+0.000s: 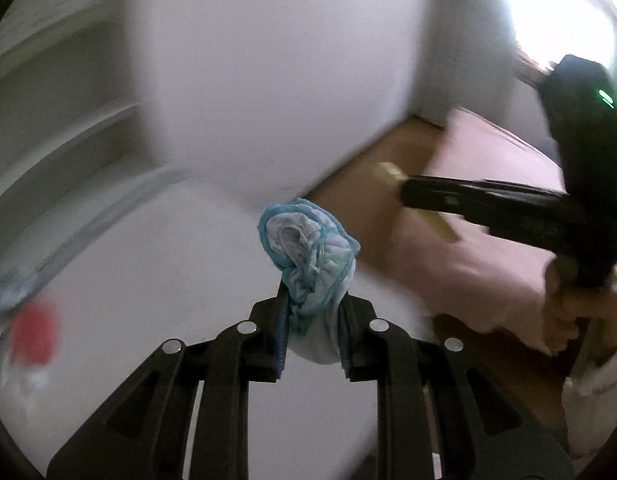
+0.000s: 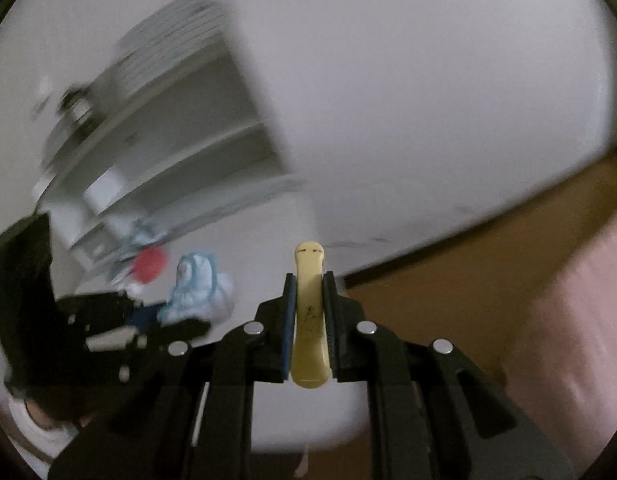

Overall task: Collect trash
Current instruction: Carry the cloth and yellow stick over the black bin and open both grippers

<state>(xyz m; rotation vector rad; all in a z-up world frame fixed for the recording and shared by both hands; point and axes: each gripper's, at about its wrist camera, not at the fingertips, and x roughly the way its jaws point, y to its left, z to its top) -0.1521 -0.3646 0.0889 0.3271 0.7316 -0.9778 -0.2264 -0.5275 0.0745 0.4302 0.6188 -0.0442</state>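
My left gripper (image 1: 313,304) is shut on a crumpled white cloth with a blue hem (image 1: 308,252) and holds it above a white surface (image 1: 148,280). The cloth also shows in the right wrist view (image 2: 198,292), in the left gripper (image 2: 176,320). My right gripper (image 2: 309,280) is shut on a flat pale yellow stick (image 2: 308,320) that stands upright between the pads. In the left wrist view the right gripper (image 1: 404,192) reaches in from the right with the yellow stick (image 1: 392,172).
A blurred red object (image 1: 34,334) lies at the left, also in the right wrist view (image 2: 148,266). White shelves (image 2: 180,152) stand behind. A white wall (image 1: 288,80) meets a brown floor (image 2: 448,300). Pink bedding (image 1: 488,220) lies at the right.
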